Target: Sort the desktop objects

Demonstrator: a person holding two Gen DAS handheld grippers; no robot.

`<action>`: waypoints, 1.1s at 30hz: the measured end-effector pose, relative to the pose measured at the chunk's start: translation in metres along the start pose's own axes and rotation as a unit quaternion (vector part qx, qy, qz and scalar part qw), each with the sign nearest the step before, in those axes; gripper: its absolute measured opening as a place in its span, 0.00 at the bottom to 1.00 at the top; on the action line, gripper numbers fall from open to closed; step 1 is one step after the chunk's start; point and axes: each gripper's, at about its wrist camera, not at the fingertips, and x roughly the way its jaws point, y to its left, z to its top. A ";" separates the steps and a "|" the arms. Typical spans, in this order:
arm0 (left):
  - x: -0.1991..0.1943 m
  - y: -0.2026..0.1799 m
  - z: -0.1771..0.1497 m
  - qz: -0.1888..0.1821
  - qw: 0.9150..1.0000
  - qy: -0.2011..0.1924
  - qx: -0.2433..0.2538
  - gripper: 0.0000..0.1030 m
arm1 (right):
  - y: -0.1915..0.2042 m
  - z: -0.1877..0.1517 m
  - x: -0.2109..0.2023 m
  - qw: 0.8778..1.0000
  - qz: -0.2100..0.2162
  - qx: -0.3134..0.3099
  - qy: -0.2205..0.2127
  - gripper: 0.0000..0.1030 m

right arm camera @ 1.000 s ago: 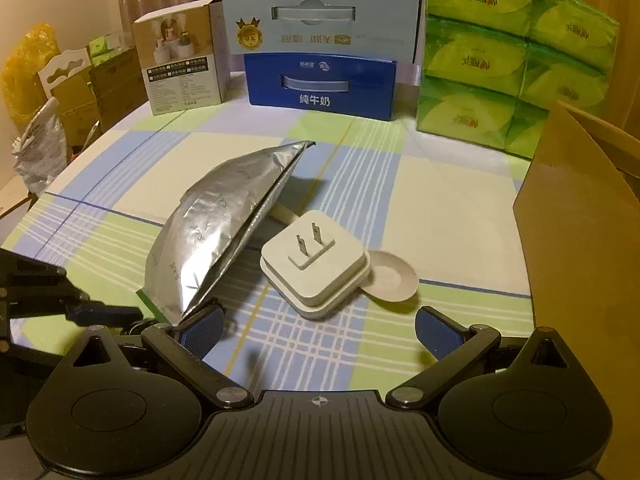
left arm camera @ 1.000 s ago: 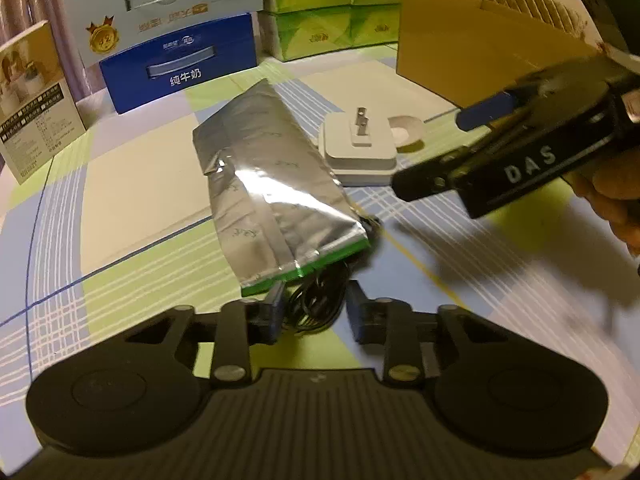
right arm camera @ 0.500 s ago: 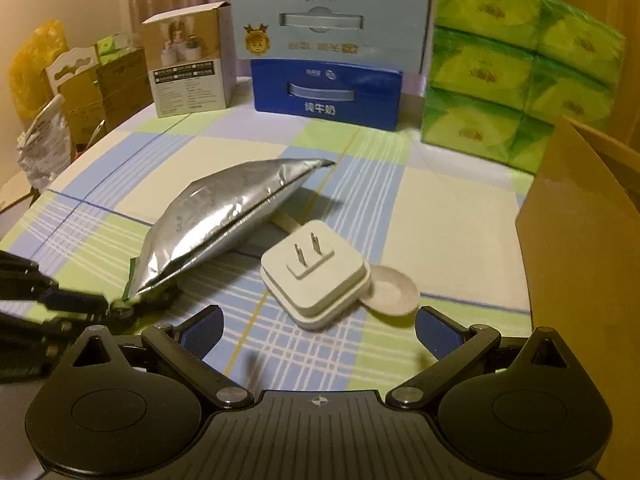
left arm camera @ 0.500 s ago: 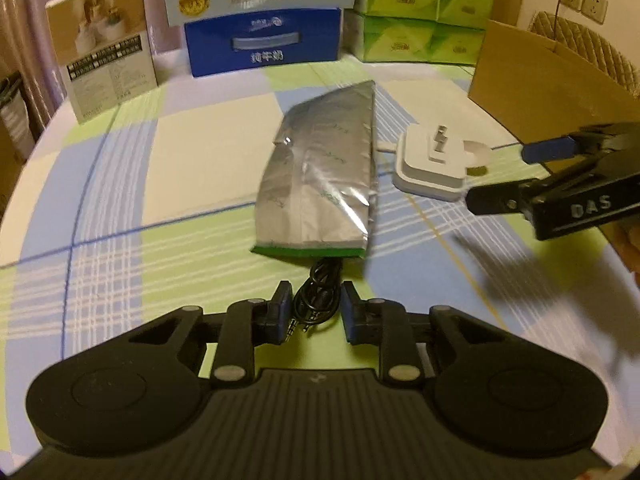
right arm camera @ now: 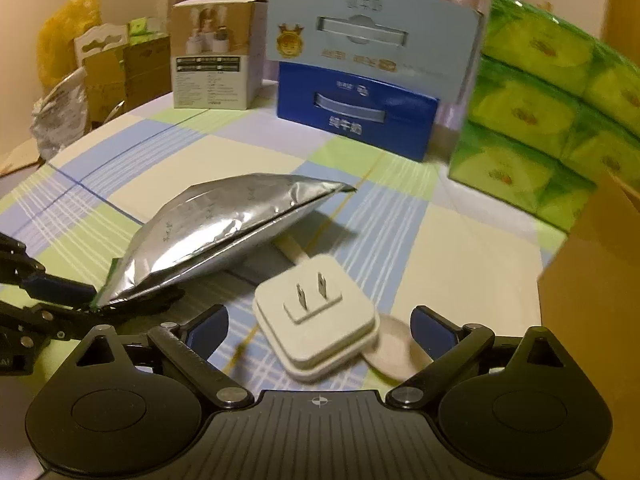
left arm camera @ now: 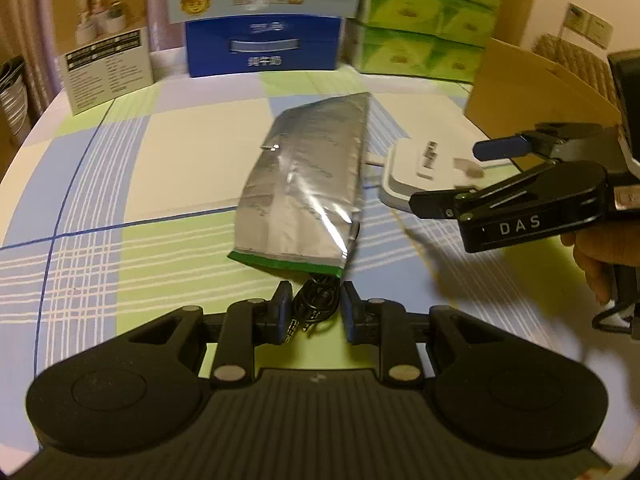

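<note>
Both grippers work beside the foil pouch [left arm camera: 308,188].
Left gripper [left arm camera: 314,314] pinches the coiled black cable [left arm camera: 316,306] at the pouch's green end; right gripper [right arm camera: 318,326], wide and closing, straddles the white plug adapter [right arm camera: 320,320] ungripped.

The black cable [left arm camera: 316,308] ran under the foil pouch [left arm camera: 308,188], so most of its coil was hidden. The cardboard box [right arm camera: 596,280] was cut off by the right edge. The small print on the white carton [left arm camera: 106,68] was too blurred to read.
</note>
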 end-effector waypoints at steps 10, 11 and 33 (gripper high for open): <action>0.006 0.004 0.001 -0.008 1.000 0.000 -0.017 0.20 | 0.003 -0.003 0.027 0.999 0.000 -0.051 0.011 0.72; 0.007 0.004 0.000 -0.009 1.000 0.000 -0.019 0.20 | 0.003 -0.002 0.026 0.999 0.001 -0.048 0.013 0.72; -0.035 -0.038 -0.039 -0.025 0.999 0.034 0.016 0.21 | 0.032 -0.053 -0.081 0.985 0.019 0.134 0.109 0.71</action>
